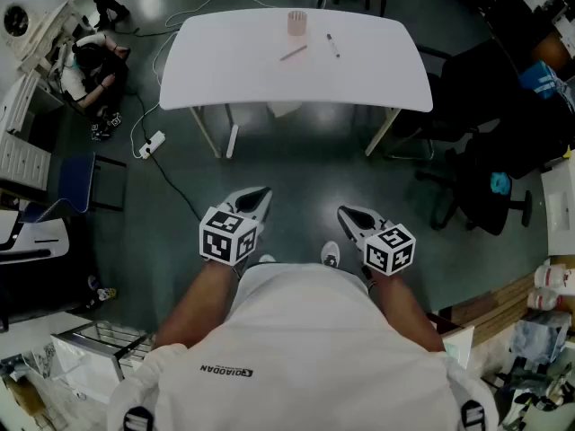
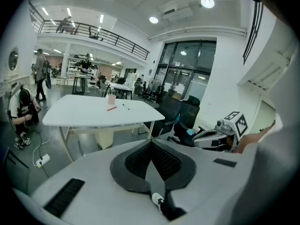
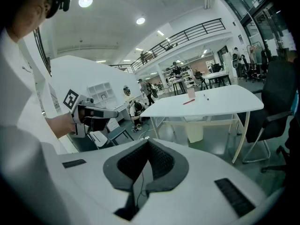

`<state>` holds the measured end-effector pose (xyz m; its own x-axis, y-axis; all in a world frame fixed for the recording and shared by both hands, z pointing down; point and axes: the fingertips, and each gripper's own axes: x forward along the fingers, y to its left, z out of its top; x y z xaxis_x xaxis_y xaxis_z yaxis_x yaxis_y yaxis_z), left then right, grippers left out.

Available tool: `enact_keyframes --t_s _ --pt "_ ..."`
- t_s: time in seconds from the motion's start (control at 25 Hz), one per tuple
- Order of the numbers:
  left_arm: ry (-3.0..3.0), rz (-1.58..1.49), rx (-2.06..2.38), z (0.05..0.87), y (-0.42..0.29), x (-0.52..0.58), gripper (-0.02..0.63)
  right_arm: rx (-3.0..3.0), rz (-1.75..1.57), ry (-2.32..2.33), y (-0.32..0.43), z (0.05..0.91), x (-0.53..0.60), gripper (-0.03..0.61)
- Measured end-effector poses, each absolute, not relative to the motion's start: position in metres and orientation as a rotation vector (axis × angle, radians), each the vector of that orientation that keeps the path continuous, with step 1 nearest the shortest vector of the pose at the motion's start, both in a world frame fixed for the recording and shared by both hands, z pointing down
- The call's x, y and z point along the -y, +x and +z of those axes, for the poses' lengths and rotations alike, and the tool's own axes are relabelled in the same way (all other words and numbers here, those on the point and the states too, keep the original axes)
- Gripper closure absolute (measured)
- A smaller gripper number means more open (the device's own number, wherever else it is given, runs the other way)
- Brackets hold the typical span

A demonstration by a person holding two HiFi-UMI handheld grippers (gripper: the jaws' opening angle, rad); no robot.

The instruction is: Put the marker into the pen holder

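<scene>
As the person stood well short of it, surface (image 1: pixel 234 70): the step in hand looked to be the walk-up, so heading squarely toward the pen holder (image 1: pixel 297 22) would serve best, stopping once the holder sat within easy reach.
Left tongs (image 1: pixel 256 197): pressed together on nothing, well apart from the pen holder on the person's side, angled forward and down; best kept spare, ready to steady the holder if it threatened to tip.
Right tongs (image 1: pixel 353 218): likewise closed and empty, about as far from the pen holder; they would need to spread before arriving, then come down across the marker (image 1: pixel 293 53) at its middle rather than its end.
Pen holder: a pink cup, upright near the far edge; I judged the drop best made from directly above its mouth, with the marker turned upright first.
Marker: the reddish stick lying flat just on the person's side of the pen holder, not touching it; I took it for the task's thing, and a firm pinch would stop it rolling.
Pen (image 1: pixel 333 45): thin and dark, lying to the right of the pen holder and apart from it; best left alone.
Count, surface: one.
Count, tongs: two.
Count, pen holder: one.
Count, marker: one.
Count, pen: one.
</scene>
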<state>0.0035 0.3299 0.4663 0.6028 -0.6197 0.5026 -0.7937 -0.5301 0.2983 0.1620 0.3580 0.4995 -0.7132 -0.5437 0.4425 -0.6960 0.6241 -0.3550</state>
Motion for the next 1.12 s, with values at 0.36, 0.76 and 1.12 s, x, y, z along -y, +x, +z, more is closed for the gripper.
enact_keyframes --t_s 0.36,0.76,1.12 --pt "2.315 0.454 1.099 0.472 0.000 -0.338 0.588 2.549 0.731 1.004 0.158 0.502 -0.368 0.560" --pt "2.338 0.464 1.068 0.469 -0.006 -0.345 0.588 2.557 0.710 1.010 0.146 0.494 -0.378 0.560" --pt "2.357 0.568 1.051 0.484 -0.047 -0.360 0.588 2.548 0.720 0.987 0.105 0.501 -0.389 0.560"
